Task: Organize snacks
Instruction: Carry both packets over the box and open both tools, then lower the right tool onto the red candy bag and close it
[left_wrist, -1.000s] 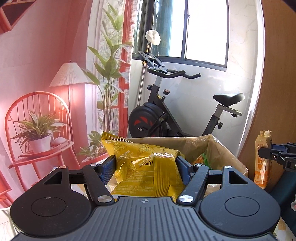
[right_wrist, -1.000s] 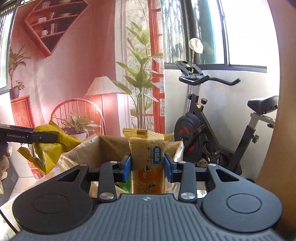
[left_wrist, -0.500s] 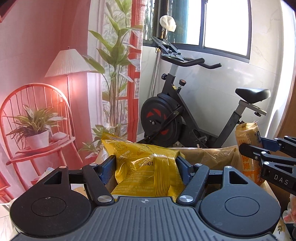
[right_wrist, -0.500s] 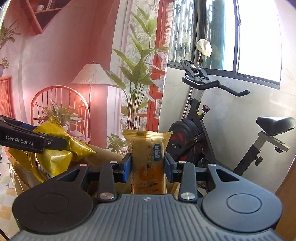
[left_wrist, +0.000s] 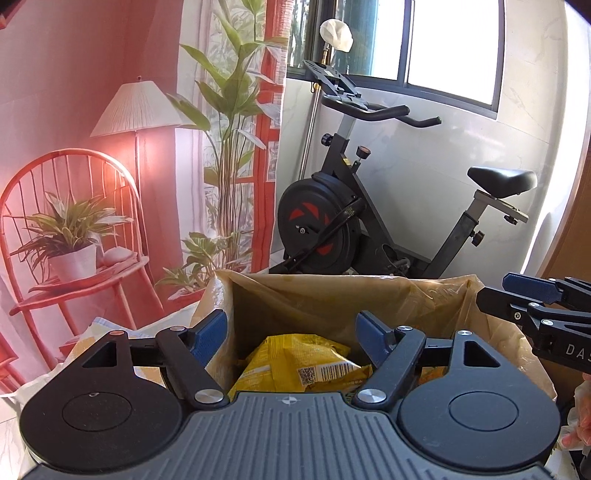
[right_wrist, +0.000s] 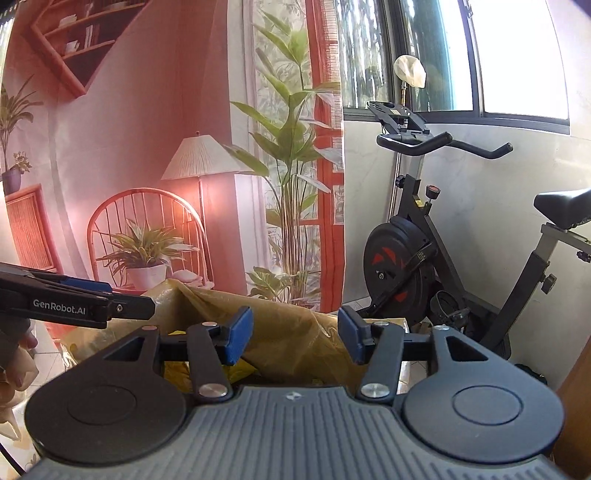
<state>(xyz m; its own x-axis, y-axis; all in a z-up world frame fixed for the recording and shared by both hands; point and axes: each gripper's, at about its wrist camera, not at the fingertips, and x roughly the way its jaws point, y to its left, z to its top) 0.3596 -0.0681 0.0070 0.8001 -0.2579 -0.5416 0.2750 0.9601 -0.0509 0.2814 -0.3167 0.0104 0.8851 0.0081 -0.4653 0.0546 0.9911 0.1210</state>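
Note:
A cardboard box lined with a brown plastic bag (left_wrist: 332, 295) stands right under both grippers. A yellow snack bag (left_wrist: 295, 365) lies loose inside it, barcode up. My left gripper (left_wrist: 290, 325) hangs above that bag with its jaws opening and nothing between the blue pads. My right gripper (right_wrist: 295, 332) is over the liner (right_wrist: 207, 306) with its jaws opening too, and the gap between its pads is empty. The orange biscuit pack is out of sight. Each gripper shows in the other's view: the right gripper (left_wrist: 517, 295) at the right edge, the left gripper (right_wrist: 92, 302) at the left edge.
A black exercise bike (left_wrist: 332, 229) stands behind the box against a white wall under a window. A printed backdrop with a red chair, lamp and plants (left_wrist: 110, 184) fills the left. A wooden panel (right_wrist: 576, 406) rises at the right. A hand (right_wrist: 14, 354) holds the left gripper.
Both grippers moved over the box and let go. The yellow bag dropped from the left jaws into the box, and the orange biscuit pack left the right jaws and is gone from view.

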